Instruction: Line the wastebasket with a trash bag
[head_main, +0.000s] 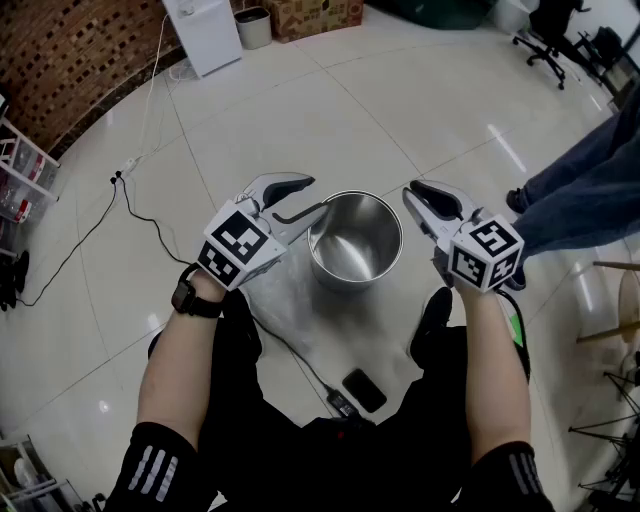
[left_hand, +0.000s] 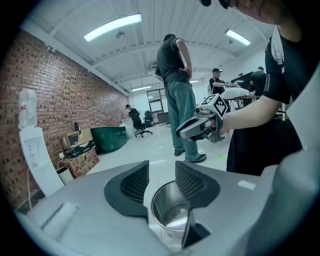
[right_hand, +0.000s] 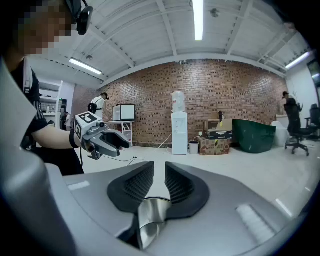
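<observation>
— Where's the shiny round stainless-steel wastebasket (head_main: 352, 255)?
— Upright on the white tiled floor (head_main: 330, 110), between the two grippers, its mouth facing up.
— And the left gripper (head_main: 312, 195)?
— At the basket's left rim, jaws spread, nothing between the pads. Whether it touches the rim, I cannot tell.
— The right gripper (head_main: 415, 192)?
— Just beside the right rim, jaws parted only narrowly, pinching nothing either.
</observation>
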